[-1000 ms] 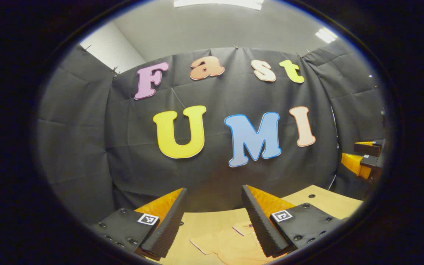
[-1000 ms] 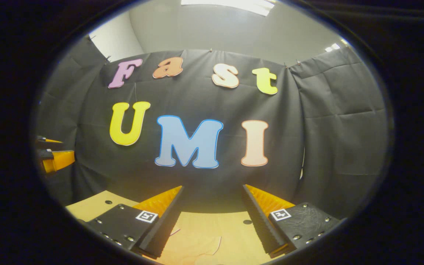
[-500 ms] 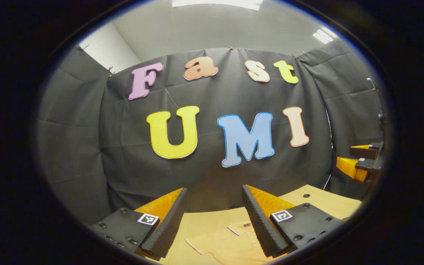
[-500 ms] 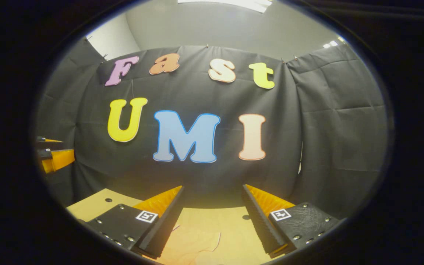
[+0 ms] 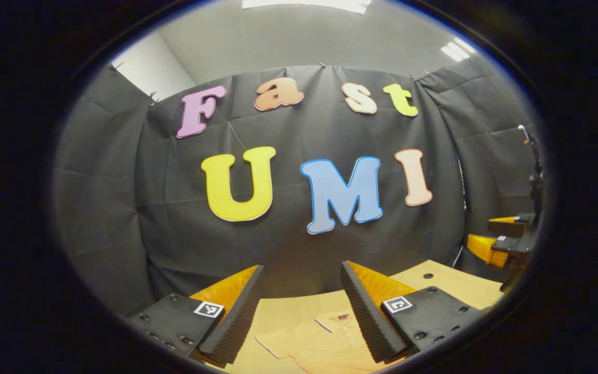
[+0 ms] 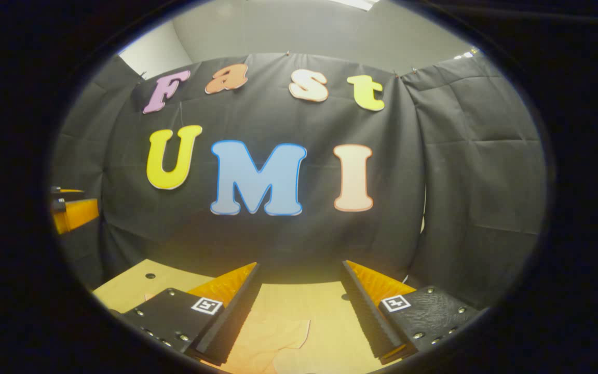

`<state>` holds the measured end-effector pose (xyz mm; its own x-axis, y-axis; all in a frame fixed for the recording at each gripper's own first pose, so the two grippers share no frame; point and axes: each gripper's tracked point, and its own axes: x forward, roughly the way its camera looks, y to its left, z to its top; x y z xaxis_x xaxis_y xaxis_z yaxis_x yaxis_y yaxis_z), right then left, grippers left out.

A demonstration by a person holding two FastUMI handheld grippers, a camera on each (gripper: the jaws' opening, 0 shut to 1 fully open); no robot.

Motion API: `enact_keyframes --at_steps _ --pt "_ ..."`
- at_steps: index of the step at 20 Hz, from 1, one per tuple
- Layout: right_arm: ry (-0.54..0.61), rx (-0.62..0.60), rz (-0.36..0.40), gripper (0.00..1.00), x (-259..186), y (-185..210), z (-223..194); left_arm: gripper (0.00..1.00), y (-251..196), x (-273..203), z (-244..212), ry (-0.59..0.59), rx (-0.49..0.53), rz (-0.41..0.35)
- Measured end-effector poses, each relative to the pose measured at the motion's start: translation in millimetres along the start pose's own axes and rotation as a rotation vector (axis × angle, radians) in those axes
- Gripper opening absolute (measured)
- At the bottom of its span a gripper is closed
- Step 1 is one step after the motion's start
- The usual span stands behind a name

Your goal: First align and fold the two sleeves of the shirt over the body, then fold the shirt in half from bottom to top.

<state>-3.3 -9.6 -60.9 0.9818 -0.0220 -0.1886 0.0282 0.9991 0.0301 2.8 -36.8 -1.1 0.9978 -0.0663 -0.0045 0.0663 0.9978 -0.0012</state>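
You hold both tools raised above the table (image 5: 449, 283), each aimed mostly at the booth wall rather than down at the work, so treat this as the approach stage: no sleeve is gripped and no fold has started. The left gripper (image 5: 301, 311) has its fingers spread apart with nothing between them; through the gap you see the shirt (image 5: 325, 340) lying flat on the table below, collar end toward the far edge and one sleeve spread out toward the left of the view. The right gripper (image 6: 299, 311) is likewise parted and empty, and in the right gripper view a sleeve (image 6: 273, 337) with a pale edge lies under the gap, resting on the wood and apart from both fingers. Each tool also shows at the margin of the other's view: the right gripper (image 5: 501, 241) at the far right of the left gripper view, the left gripper (image 6: 73, 213) at the far left of the right gripper view. This indicates that you hold them well apart, one on each side of the garment, which suits a task where each sleeve is taken from its own side. Keeping the fingers wide at this height probably lets you descend over a sleeve edge without dragging the fabric. Tilt each tool downward before descending, since the shirt occupies just the lowest part of either view.
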Motion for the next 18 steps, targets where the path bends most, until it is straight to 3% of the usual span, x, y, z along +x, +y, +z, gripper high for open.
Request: enact_keyframes --at_steps 3,4,11,13,18 --pt "0.130 -0.003 0.016 0.95 25 -1 -56 0.95 -3 2 1 -0.003 0.000 -0.001" --pt "0.171 -0.001 0.021 0.93 34 -2 -74 1.00 -2 2 0 -0.002 0.000 0.003" --pt "0.478 0.092 0.032 0.96 88 -9 -201 0.95 16 8 -9 0.021 -0.007 0.050" --pt "0.554 0.098 0.026 0.96 96 -12 -234 1.00 22 10 -13 0.031 -0.006 0.067" --pt "0.697 0.115 0.009 0.96 115 -16 -293 1.00 40 7 -29 0.072 -0.018 0.112"
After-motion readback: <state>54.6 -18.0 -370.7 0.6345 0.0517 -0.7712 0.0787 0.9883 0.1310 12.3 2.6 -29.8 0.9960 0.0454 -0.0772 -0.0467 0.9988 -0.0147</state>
